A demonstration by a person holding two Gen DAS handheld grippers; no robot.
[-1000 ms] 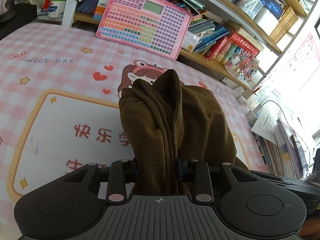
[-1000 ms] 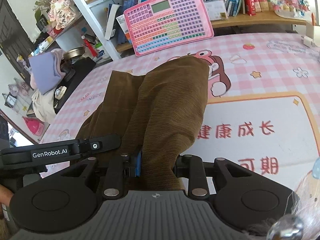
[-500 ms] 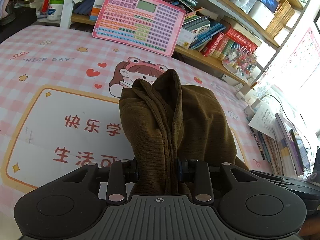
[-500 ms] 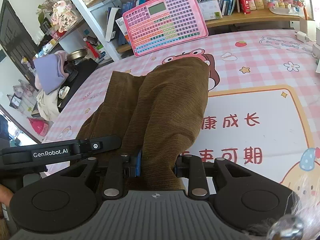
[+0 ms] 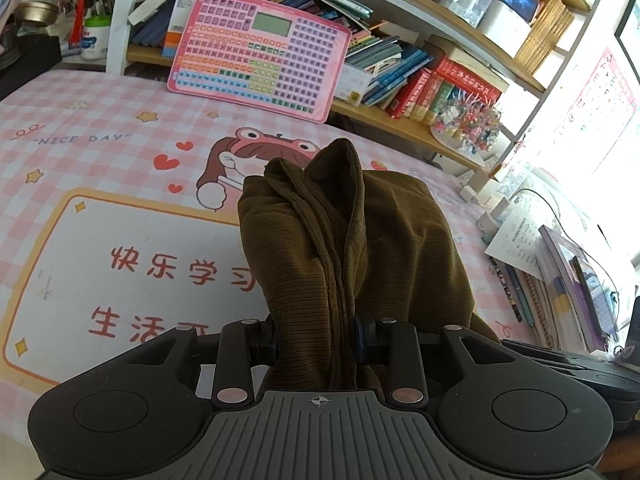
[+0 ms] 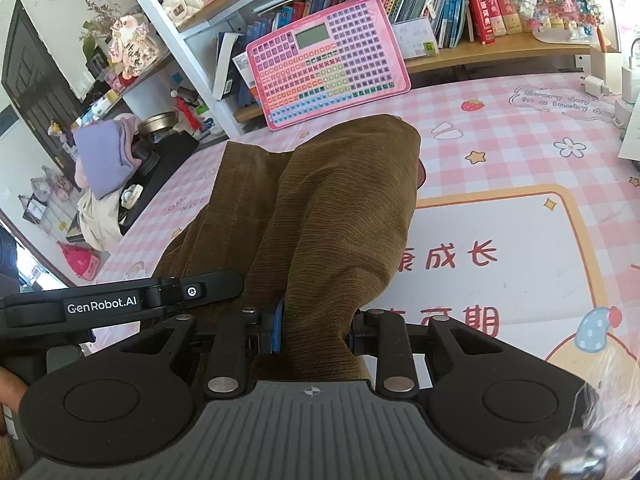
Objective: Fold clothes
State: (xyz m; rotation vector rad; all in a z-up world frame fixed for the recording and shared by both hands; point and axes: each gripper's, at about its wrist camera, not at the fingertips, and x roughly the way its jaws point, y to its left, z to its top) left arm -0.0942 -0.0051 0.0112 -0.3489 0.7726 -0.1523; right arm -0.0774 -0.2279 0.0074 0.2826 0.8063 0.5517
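Note:
A dark olive-brown ribbed garment (image 5: pixel 352 240) is held up over the pink checked table mat (image 5: pixel 100 168). My left gripper (image 5: pixel 318 340) is shut on a bunched edge of it, the cloth standing up in folds between the jaws. My right gripper (image 6: pixel 314 330) is shut on another part of the same garment (image 6: pixel 332 216), which drapes forward over the mat (image 6: pixel 500 136). The left gripper's black body (image 6: pixel 120 300) shows at the left of the right wrist view. The fingertips are hidden in cloth.
A pink toy keyboard tablet (image 5: pixel 260 56) leans on the bookshelf (image 5: pixel 420 80) at the table's far edge. Papers and notebooks (image 5: pixel 552 264) lie at the right. A purple and white clothes pile (image 6: pixel 100 160) sits beyond the left edge. White chargers (image 6: pixel 624 80) stand far right.
Both grippers, still holding the garment, have drawn back and risen a little; more of the mat and the bookshelf shows beyond the cloth.

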